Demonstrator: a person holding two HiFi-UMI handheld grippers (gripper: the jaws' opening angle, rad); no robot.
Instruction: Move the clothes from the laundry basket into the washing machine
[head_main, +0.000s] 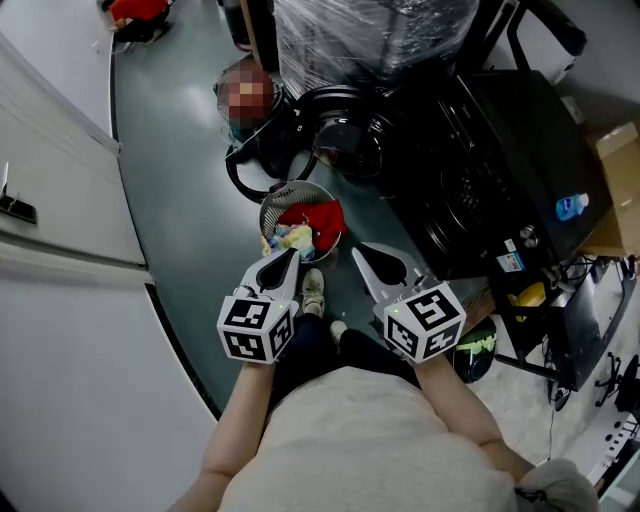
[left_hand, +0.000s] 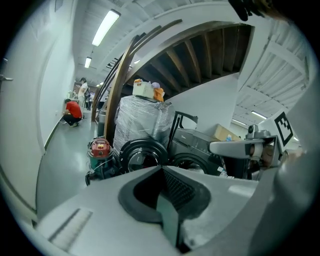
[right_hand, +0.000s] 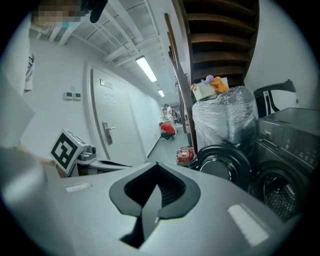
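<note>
Head view: round wire-mesh basket (head_main: 268, 208)

No lettering can be read; the sticker (head_main: 510, 262) on the washing machine (head_main: 500, 170) is too small to make out

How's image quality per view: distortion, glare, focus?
Head view: sharp and evenly lit, straight lines bow near the edges, laundry basket clear. Left gripper view: heavy fisheye, black corners, ceiling strip light blown out. Right gripper view: same fisheye, washing machine dark at the right edge.
</note>
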